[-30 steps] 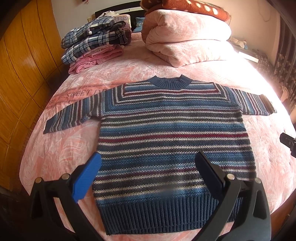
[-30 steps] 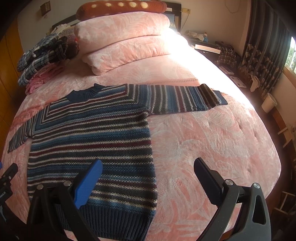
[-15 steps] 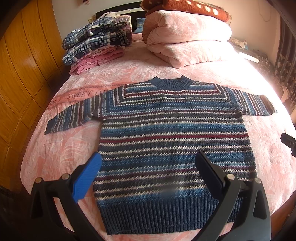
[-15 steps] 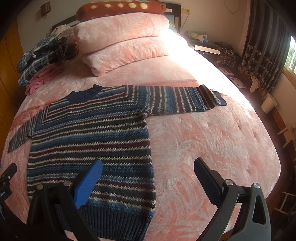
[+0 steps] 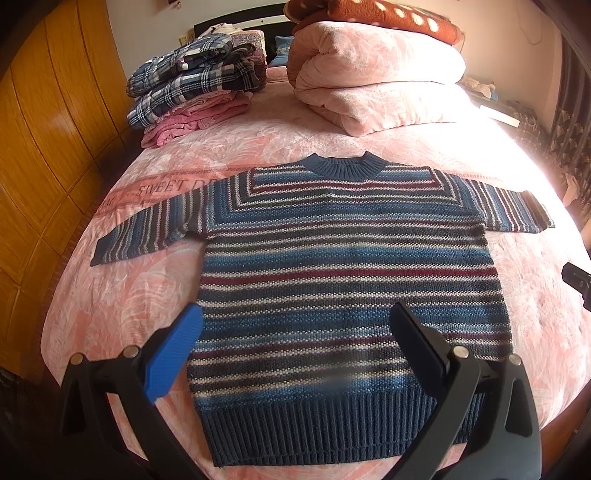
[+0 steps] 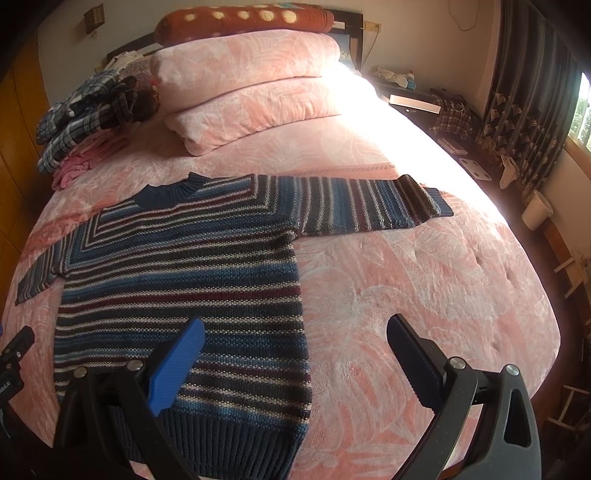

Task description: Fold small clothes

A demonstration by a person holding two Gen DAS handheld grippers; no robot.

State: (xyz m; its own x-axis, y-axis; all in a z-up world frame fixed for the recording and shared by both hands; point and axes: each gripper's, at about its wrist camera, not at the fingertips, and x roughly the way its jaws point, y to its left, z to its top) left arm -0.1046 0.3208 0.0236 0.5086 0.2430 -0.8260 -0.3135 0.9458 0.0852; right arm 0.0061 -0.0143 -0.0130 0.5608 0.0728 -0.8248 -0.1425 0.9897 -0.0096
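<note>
Striped sweater (image 5: pixel 347 273) flat on bed (image 6: pixel 406 295), sleeves spread, no fold made. Left gripper (image 5: pixel 295 339), right gripper (image 6: pixel 295 347) wide, empty.

One sweater (image 5: pixel 347 280), two sleeves. One bed (image 6: pixel 424 295). One folded quilt (image 5: pixel 376 70), one spotted pillow (image 6: pixel 240 18). One clothes stack (image 5: pixel 192 85) at eleven o'clock. Two grippers (image 5: pixel 295 343) (image 6: pixel 295 347).

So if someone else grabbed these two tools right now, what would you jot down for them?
Left hand-held gripper: open, empty, above the sweater's hem.
Right hand-held gripper: open, empty, above the sweater's right side.
Striped sweater: flat on the pink bed, front up, both sleeves spread out.
Done: sweater laid out.
Left: every fold; probably sleeves in first.
</note>
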